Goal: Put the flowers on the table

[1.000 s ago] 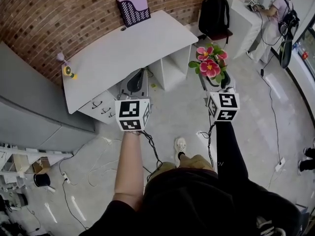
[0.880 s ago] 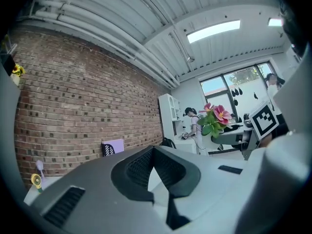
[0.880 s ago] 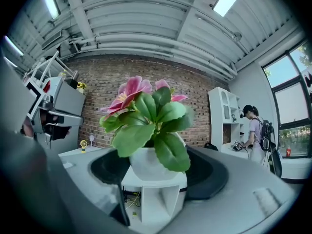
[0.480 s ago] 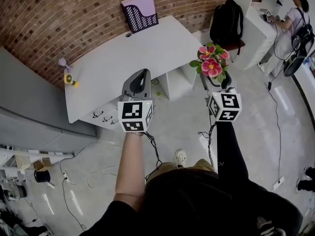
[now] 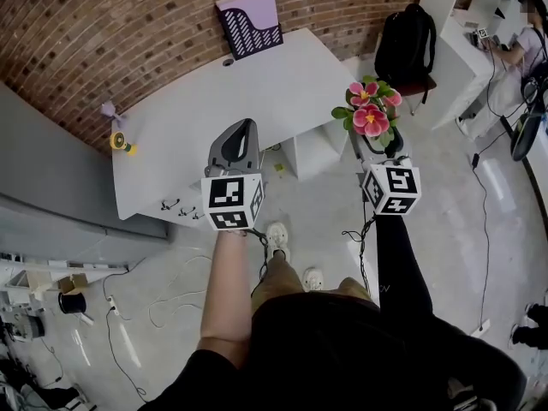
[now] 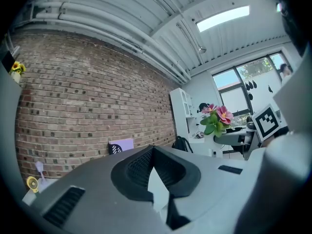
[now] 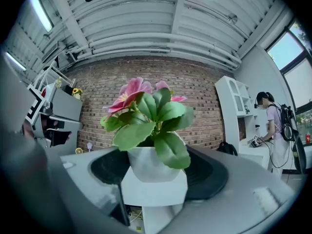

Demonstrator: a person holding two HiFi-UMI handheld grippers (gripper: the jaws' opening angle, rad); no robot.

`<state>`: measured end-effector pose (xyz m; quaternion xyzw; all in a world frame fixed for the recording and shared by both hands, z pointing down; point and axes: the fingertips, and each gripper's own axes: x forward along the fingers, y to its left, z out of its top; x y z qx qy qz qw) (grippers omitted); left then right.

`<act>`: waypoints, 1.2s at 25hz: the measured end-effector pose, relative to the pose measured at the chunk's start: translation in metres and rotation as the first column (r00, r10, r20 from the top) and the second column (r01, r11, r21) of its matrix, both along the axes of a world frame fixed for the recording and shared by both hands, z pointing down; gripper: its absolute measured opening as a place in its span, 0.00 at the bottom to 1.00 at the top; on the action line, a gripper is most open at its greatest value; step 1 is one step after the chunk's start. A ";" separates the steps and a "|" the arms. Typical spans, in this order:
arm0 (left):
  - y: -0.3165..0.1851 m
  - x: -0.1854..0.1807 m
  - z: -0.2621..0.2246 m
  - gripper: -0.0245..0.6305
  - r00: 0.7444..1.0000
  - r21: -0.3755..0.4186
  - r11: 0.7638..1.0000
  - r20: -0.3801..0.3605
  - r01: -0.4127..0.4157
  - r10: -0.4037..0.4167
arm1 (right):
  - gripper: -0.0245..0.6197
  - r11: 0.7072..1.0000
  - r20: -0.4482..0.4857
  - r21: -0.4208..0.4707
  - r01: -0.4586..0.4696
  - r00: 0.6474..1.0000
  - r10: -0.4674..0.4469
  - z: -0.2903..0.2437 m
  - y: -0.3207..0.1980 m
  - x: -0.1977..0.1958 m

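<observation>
Right gripper [image 5: 378, 145] clamps the potted flowers [image 5: 369, 116] near the white table [image 5: 205, 101] along the brick wall [image 5: 128, 24], left gripper [image 5: 241, 135] closed empty.

Office-type workspace. Indicators: exposed brick wall [image 5: 103, 32]; white bench [image 5: 214, 101] with drawers [image 5: 175, 210]; purple file rack [image 5: 250, 24] on the bench; backpack [image 5: 407, 45]; loose cables [image 5: 167, 302] on the floor [image 5: 325, 221]; person [image 5: 527, 45] at a second desk [image 5: 467, 67]; bare ceiling pipes [image 7: 156, 38].

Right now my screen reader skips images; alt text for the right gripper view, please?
The right tongs grip a small white pot of pink flowers with green leaves, held upright. Behind are a red brick wall and, at right, a person at a white desk.
</observation>
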<state>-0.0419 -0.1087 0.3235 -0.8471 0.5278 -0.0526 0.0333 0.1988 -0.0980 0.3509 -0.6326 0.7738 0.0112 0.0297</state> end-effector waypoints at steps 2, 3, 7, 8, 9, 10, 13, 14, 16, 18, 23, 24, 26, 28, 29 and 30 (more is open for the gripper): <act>-0.016 -0.001 0.004 0.05 1.000 -0.001 1.000 0.004 -0.003 0.003 | 0.56 1.000 0.006 0.012 0.016 1.000 -0.016 0.001 -0.015 -0.003; -0.026 -0.001 0.006 0.05 1.000 -0.001 1.000 0.006 -0.004 0.004 | 0.56 0.999 0.012 0.020 0.026 1.000 -0.027 0.001 -0.023 -0.005; -0.070 0.001 0.007 0.05 0.999 0.008 0.999 0.001 -0.039 0.039 | 0.56 0.998 0.007 0.045 0.046 0.999 -0.047 -0.003 -0.067 -0.015; -0.082 0.002 0.007 0.05 0.999 0.014 0.998 -0.001 -0.054 0.054 | 0.56 0.998 0.001 0.044 0.051 0.999 -0.051 -0.003 -0.080 -0.019; -0.094 0.003 0.007 0.05 0.998 0.020 0.998 -0.003 -0.066 0.066 | 0.56 0.998 -0.004 0.043 0.056 0.998 -0.056 -0.002 -0.093 -0.022; -0.108 0.004 0.007 0.05 0.997 0.024 0.997 -0.004 -0.076 0.076 | 0.56 0.997 -0.008 0.043 0.060 0.998 -0.060 -0.001 -0.106 -0.025; -0.152 0.007 0.008 0.05 0.994 0.031 0.993 0.004 -0.113 0.113 | 0.56 0.996 -0.023 0.047 0.078 0.997 -0.077 -0.001 -0.147 -0.036; -0.167 0.008 0.008 0.05 0.992 0.033 0.991 0.011 -0.128 0.128 | 0.56 0.995 -0.027 0.047 0.086 0.996 -0.085 -0.001 -0.161 -0.040; -0.198 0.009 0.009 0.05 0.988 0.038 0.987 0.024 -0.156 0.155 | 0.56 0.995 -0.029 0.043 0.091 0.996 -0.090 0.000 -0.190 -0.049; -0.228 0.011 0.012 0.05 0.984 0.039 0.983 0.034 -0.178 0.177 | 0.56 0.996 -0.026 0.025 0.088 0.996 -0.087 0.007 -0.219 -0.056; -0.296 0.019 0.033 0.05 0.972 0.005 0.973 0.040 -0.233 0.232 | 0.56 0.997 -0.019 -0.015 0.072 0.997 -0.072 0.031 -0.280 -0.064; -0.306 0.020 0.038 0.05 0.970 -0.004 0.970 0.037 -0.242 0.242 | 0.56 0.997 -0.016 -0.023 0.068 0.998 -0.069 0.036 -0.289 -0.066; -0.323 0.021 0.049 0.05 0.965 -0.023 0.966 0.029 -0.259 0.260 | 0.56 0.997 -0.014 -0.037 0.067 0.998 -0.067 0.047 -0.305 -0.071; -0.337 0.022 0.058 0.05 0.962 -0.041 0.962 0.022 -0.272 0.273 | 0.56 0.996 -0.022 -0.051 0.066 0.997 -0.068 0.057 -0.319 -0.075; -0.343 0.022 0.062 0.05 0.961 -0.048 0.960 0.021 -0.275 0.277 | 0.56 0.996 -0.027 -0.059 0.065 0.997 -0.067 0.062 -0.325 -0.076; -0.349 0.022 0.065 0.05 0.960 -0.054 0.959 0.020 -0.278 0.279 | 0.56 0.996 -0.029 -0.067 0.063 0.997 -0.065 0.067 -0.331 -0.077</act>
